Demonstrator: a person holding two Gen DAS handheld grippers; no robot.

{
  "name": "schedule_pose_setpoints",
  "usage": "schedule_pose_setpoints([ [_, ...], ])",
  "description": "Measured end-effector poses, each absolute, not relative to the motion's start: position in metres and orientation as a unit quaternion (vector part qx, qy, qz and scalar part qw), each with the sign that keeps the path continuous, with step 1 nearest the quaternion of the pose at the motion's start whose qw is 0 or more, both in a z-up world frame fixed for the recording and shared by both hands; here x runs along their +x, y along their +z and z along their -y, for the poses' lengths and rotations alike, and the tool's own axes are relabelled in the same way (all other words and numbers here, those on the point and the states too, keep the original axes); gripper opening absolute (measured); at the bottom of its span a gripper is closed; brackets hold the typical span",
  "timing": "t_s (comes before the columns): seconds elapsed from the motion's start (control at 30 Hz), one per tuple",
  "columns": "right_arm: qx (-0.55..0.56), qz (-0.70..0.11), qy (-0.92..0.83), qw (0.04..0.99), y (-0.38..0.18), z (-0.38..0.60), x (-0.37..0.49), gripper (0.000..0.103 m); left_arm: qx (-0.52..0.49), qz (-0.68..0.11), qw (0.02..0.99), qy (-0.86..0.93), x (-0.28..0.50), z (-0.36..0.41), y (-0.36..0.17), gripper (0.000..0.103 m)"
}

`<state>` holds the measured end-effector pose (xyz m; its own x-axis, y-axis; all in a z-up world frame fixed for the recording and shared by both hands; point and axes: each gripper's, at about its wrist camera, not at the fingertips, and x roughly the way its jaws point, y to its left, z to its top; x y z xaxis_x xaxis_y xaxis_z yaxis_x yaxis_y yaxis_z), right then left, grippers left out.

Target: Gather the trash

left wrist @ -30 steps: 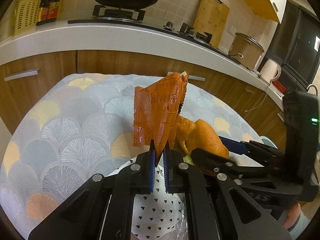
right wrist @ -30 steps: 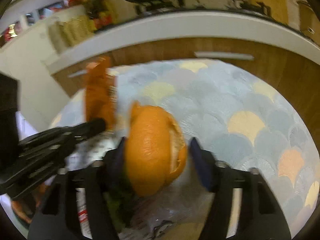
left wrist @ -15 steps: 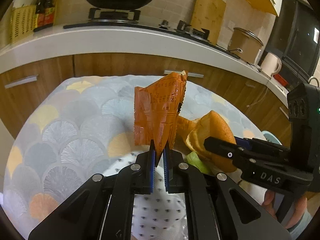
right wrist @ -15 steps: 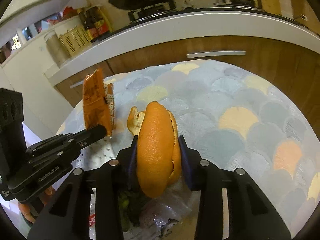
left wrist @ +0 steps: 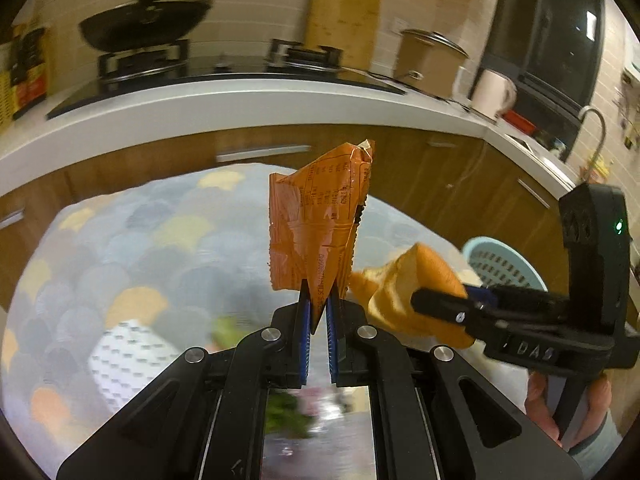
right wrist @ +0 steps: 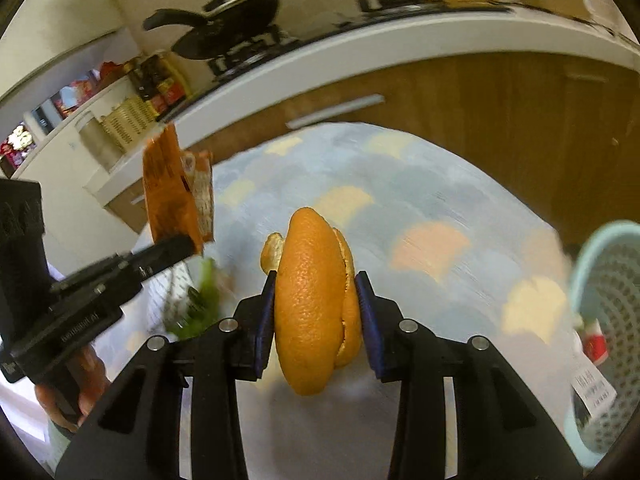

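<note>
Left tongs [left wrist: 319, 312] pinched tight, right tongs [right wrist: 316, 296] clamped, both raised

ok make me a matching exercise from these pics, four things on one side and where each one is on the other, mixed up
Things:
1. wrapper
2. peel
3. basket
4. wok

Places:
A. on the stove
B. pinched in the left gripper
C. at the table's right edge
D. clamped in the right gripper

Pairs: 1-B, 2-D, 3-C, 4-A
</note>
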<state>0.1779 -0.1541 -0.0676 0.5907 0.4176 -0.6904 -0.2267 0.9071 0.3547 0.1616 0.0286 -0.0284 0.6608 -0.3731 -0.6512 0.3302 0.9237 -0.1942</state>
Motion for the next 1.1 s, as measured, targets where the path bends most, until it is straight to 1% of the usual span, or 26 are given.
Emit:
schedule_pose_setpoints([
  [0.17,0.119,-0.428,0.160,0.881,-0.083,0.177,0.172,0.037,-0.021,-0.374,0.901,-0.220,0.160,0.008,-0.037,0.005],
  [0.23,0.117,-0.424,0.149,0.886,-0.082,0.180,0.170,0.043,-0.018,-0.378,0.898,-0.225,0.160,0.014,-0.040,0.005],
  [0.3,0.100,-0.414,0.129,0.895,-0.078,0.185,0.167,0.058,-0.019,-0.381,0.895,-0.230,0.161,0.019,-0.042,0.005],
  [0.37,0.089,-0.403,0.124,0.903,-0.072,0.189,0.162,0.064,-0.018,-0.381,0.895,-0.231,0.162,0.020,-0.042,0.005],
  [0.53,0.044,-0.392,0.122,0.911,-0.065,0.184,0.150,0.064,-0.023,-0.377,0.896,-0.234,0.162,0.023,-0.039,0.005],
  [0.57,0.035,-0.393,0.113,0.912,-0.066,0.181,0.150,0.063,-0.024,-0.377,0.896,-0.235,0.162,0.024,-0.038,0.005],
  [0.63,0.029,-0.401,0.111,0.909,-0.071,0.179,0.155,0.054,-0.024,-0.376,0.895,-0.238,0.161,0.028,-0.038,0.005],
  [0.7,0.043,-0.413,0.111,0.903,-0.077,0.181,0.161,0.030,-0.019,-0.376,0.895,-0.241,0.161,0.033,-0.037,0.005],
  [0.8,0.058,-0.421,0.098,0.900,-0.081,0.188,0.165,0.020,-0.011,-0.376,0.893,-0.246,0.160,0.042,-0.036,0.005],
  [0.9,0.086,-0.403,0.117,0.903,-0.073,0.195,0.159,0.017,-0.004,-0.375,0.893,-0.246,0.158,0.048,-0.035,0.005],
  [1.1,0.110,-0.367,0.130,0.915,-0.051,0.201,0.150,0.017,-0.001,-0.372,0.896,-0.242,0.156,0.051,-0.031,0.005],
])
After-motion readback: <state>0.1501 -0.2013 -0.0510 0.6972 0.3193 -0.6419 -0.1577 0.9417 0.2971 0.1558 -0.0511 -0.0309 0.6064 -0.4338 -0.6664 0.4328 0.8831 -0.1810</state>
